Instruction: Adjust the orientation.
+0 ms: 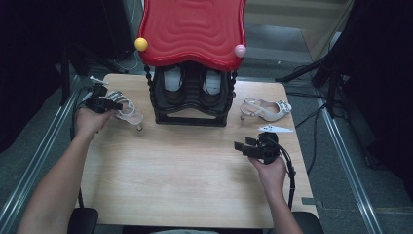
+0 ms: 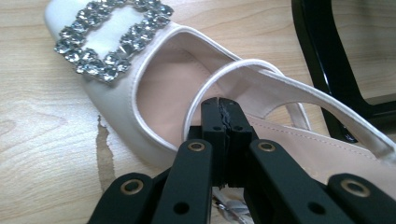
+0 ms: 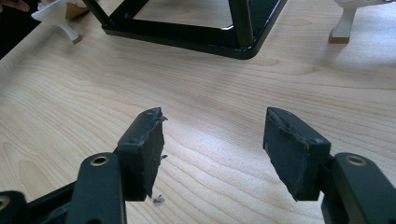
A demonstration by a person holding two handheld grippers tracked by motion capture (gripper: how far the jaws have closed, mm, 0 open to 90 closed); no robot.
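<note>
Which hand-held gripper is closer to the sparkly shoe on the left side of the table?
Left. The left hand-held gripper is shut on the sparkly shoe; the right hand-held gripper hovers open, far across the table.

The left shoe (image 2: 154, 88) runs off the frame's top and right edges, its heel hidden.
</note>
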